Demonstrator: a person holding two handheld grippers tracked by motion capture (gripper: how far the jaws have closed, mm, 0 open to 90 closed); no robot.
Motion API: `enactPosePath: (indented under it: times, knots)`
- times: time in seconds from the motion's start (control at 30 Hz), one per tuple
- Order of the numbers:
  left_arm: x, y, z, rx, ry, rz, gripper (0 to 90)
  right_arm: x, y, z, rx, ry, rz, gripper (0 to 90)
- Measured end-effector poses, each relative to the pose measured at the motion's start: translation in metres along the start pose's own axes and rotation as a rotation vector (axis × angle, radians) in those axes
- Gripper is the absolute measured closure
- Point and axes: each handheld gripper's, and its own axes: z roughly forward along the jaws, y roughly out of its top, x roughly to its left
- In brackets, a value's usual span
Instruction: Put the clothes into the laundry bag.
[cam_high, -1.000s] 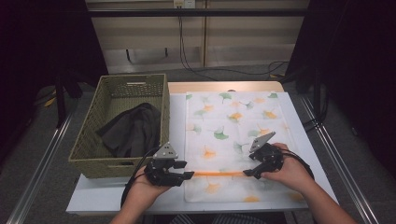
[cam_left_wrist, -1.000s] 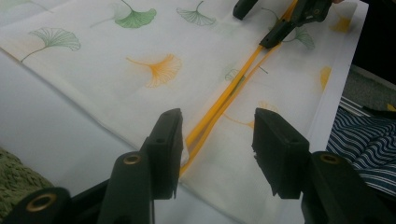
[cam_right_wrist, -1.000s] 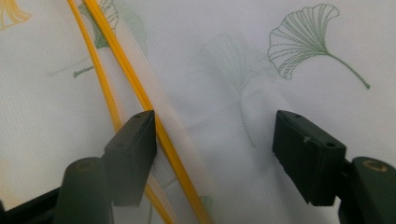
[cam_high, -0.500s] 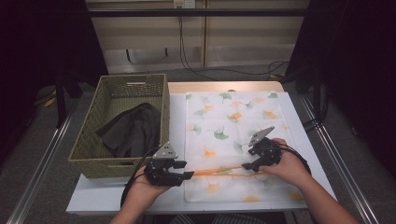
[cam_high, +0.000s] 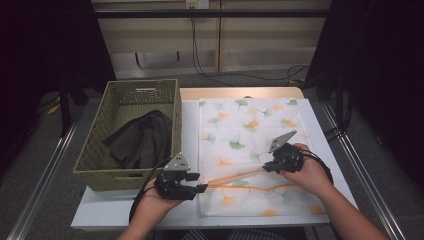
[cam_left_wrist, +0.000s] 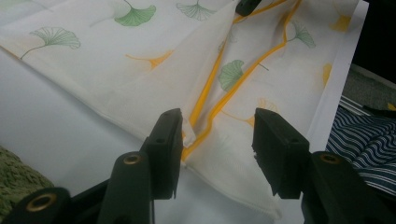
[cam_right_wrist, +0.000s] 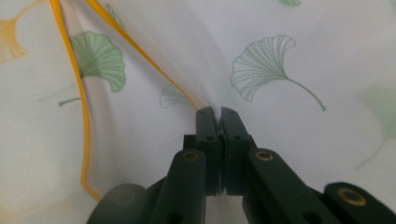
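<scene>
A green woven basket (cam_high: 100, 150) holding dark grey cloth (cam_high: 140, 140) stands beside the left gripper (cam_high: 200, 188), jaws apart. The right gripper (cam_high: 266, 166), just closed, pinches the white leaf-printed, orange-edged cloth (cam_high: 250, 130), lifted since earlier.

On the table (cam_high: 310, 115), the basket (cam_high: 100, 150) sits left of the cloth (cam_high: 250, 130) and holds, seemingly, a garment (cam_high: 142, 140).

One leaf-print cloth (cam_high: 250, 135), one woven basket (cam_high: 100, 145), one dark garment (cam_high: 142, 140), two grippers (cam_high: 200, 189) (cam_high: 267, 167)
</scene>
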Motion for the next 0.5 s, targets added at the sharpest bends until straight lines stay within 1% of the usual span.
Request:
enactPosePath:
  times: [0.13,0.23,0.33,0.37,0.47,0.5]
  knots:
    - [0.000,0.001,0.000,0.002,-0.003,0.005,52.8,-0.003,0.004,-0.011,-0.020,0.017,0.011,90.0]
    - [-0.001,0.001,0.000,-0.006,-0.006,0.004,52.8,-0.005,0.005,-0.016,-0.026,0.023,0.015,90.0]
    - [-0.001,0.001,-0.001,-0.001,-0.001,0.011,52.7,-0.007,0.008,-0.022,-0.033,0.027,0.026,90.0]
    - [0.000,0.001,-0.001,-0.003,-0.002,0.011,52.8,-0.009,0.009,-0.024,-0.047,0.034,0.020,90.0]
    - [0.000,0.001,-0.002,-0.006,-0.006,0.010,52.7,-0.012,0.012,-0.030,-0.054,0.046,0.028,90.0]
    - [0.000,0.002,-0.002,-0.004,-0.002,0.012,52.7,-0.012,0.013,-0.031,-0.054,0.049,0.033,90.0]
